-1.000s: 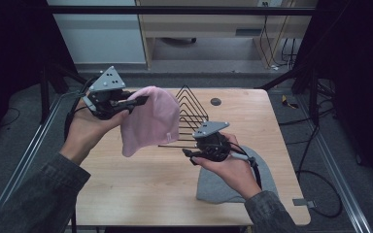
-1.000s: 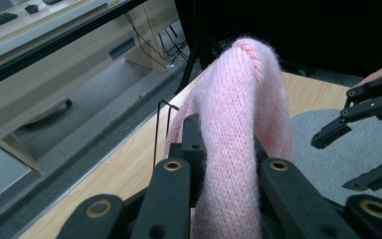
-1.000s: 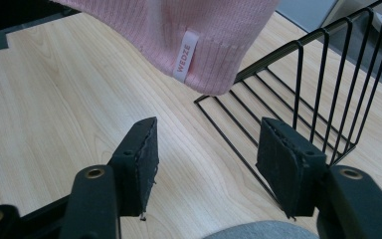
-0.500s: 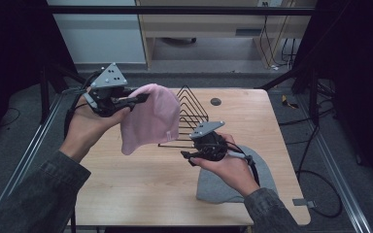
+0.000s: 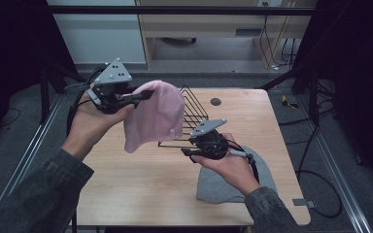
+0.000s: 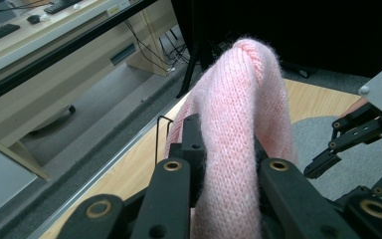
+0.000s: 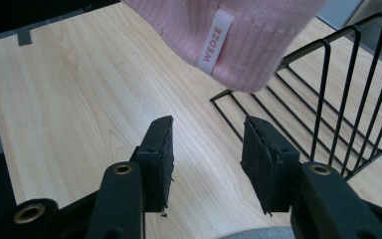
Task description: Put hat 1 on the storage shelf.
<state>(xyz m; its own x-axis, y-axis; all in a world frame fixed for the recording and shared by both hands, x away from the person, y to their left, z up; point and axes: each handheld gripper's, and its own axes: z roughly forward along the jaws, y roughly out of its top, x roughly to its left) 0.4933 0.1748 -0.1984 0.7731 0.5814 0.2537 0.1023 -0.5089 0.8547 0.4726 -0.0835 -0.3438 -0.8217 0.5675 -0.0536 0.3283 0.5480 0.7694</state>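
A pink knitted beanie (image 5: 153, 116) hangs in the air over the left half of the table, held at its top by my left gripper (image 5: 143, 95), which is shut on it. In the left gripper view the pink beanie (image 6: 238, 124) bulges up between the jaws. Its lower edge with a white label (image 7: 215, 42) hangs just above and ahead of my right gripper (image 7: 206, 149), which is open with nothing between its pads. In the high view the right gripper (image 5: 188, 154) sits low by the wire rack (image 5: 194, 109). A grey beanie (image 5: 223, 182) lies flat under the right hand.
The black wire rack (image 7: 338, 109) stands on the wooden table (image 5: 126, 194) at centre back, partly behind the pink beanie. A small dark round object (image 5: 216, 101) lies behind the rack. Metal frame rails run along both sides of the table.
The left gripper has carried the pink beanie slightly toward the right and a little higher. The right gripper has stayed nearly still beside the rack, open.
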